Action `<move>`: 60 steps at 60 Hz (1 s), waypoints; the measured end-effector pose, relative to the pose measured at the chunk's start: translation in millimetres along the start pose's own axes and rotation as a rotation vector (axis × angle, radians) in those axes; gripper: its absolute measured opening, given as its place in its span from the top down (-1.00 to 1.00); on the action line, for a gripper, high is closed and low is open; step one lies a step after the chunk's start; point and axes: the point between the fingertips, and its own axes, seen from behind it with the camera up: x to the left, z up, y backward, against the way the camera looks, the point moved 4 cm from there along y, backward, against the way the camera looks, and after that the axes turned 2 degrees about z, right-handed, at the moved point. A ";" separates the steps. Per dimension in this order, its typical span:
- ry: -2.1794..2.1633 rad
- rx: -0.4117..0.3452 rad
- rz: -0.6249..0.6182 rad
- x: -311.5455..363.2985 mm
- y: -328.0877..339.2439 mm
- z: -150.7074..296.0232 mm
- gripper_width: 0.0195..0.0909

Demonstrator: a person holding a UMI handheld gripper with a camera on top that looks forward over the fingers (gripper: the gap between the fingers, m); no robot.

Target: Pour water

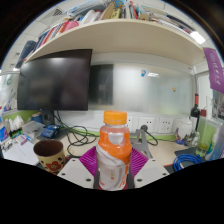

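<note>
- Bottle (114,152) with an orange cap and orange label stands upright between the two fingers of the gripper (114,166), its lower half clear
- Purple pads (89,160) sit close against both sides of the bottle, so the jaws look closed on it, opened only as wide as the bottle's body
- Cup (49,154), brown with a patterned wall, stands on the desk (22,152) off to one side of the bottle, near but apart from it
- Cap looks to be on and the bottle is not tilted, so pouring seems not yet begun
- Left to do, as I judge it: carry the bottle to the cup and tip it
</note>
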 end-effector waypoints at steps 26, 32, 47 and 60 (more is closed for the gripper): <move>0.046 0.129 -0.143 -2.8 62.9 -14.9 -0.76; -0.018 0.180 -0.155 22.1 104.9 -4.7 -0.74; -0.076 0.196 -0.220 76.1 187.3 50.8 -0.75; -0.044 0.191 -0.258 91.0 220.1 67.0 -0.75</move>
